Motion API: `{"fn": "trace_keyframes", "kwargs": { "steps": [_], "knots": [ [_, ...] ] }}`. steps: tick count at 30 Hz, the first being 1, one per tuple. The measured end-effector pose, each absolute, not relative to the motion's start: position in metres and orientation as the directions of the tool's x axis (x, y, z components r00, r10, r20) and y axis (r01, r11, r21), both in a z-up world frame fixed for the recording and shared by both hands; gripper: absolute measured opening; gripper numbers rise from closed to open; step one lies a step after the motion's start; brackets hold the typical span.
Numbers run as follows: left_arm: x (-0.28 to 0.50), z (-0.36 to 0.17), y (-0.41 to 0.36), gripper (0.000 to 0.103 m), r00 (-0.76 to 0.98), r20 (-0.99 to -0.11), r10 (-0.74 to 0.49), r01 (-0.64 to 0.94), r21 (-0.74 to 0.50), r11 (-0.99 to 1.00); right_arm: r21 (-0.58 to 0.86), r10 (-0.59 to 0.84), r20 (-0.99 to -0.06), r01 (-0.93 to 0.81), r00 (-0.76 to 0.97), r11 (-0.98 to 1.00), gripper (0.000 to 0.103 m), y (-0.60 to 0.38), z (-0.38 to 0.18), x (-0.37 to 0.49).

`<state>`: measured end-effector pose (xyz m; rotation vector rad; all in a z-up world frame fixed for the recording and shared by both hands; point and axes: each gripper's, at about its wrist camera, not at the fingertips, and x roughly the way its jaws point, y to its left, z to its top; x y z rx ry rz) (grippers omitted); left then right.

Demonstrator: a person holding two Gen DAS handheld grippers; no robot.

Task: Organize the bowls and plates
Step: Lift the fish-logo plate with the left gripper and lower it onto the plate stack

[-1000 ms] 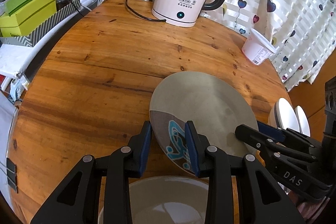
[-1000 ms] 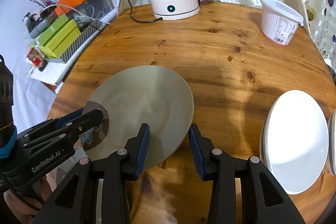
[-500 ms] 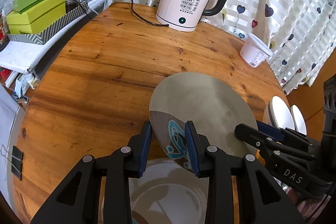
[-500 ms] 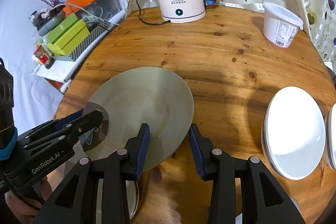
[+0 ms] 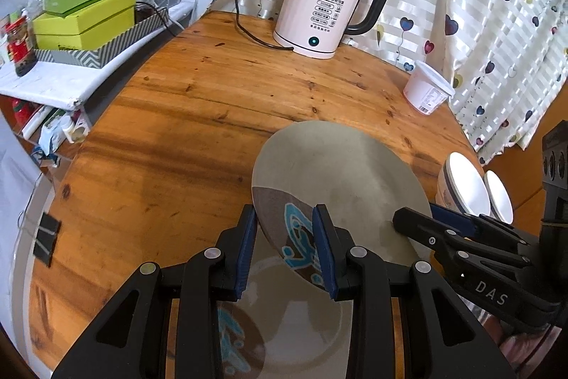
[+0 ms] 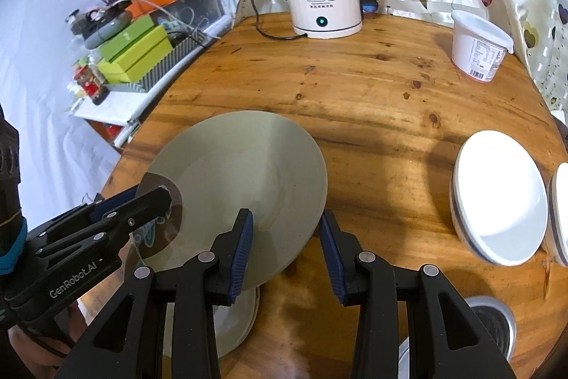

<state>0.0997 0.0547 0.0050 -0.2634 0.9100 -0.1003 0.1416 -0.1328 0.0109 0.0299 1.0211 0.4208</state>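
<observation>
Since a second ago, both my claws have carried the grey plate [image 5: 333,180] up and back; more of the plate stack [image 5: 301,325] beneath now shows.

Left wrist view: my left claw [image 5: 285,247] is clamped on the plate's near rim, over the brown patch with blue swirls. My right claw [image 5: 426,226] grips the rim at the right. The plate hangs tilted above the wooden table [image 5: 177,130], clear of the stack. To do this well, I should hold both grips level and steady.

Right wrist view: my right claw [image 6: 285,244] straddles the plate's [image 6: 245,166] pale, glossy edge, pads pressing. Two white bowls [image 6: 500,198] sit well apart at the right.
</observation>
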Motion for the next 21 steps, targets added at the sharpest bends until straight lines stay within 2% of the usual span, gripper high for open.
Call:
{"fn": "trace_keyframes", "kwargs": {
  "steps": [21],
  "knots": [
    [0.041,-0.009,0.069,0.034,0.618,-0.773,-0.141,-0.104,-0.258,0.961,0.217,0.384,-0.831,-0.401,0.403,0.89,0.038,-0.11,-0.002,0.095]
  ]
}}
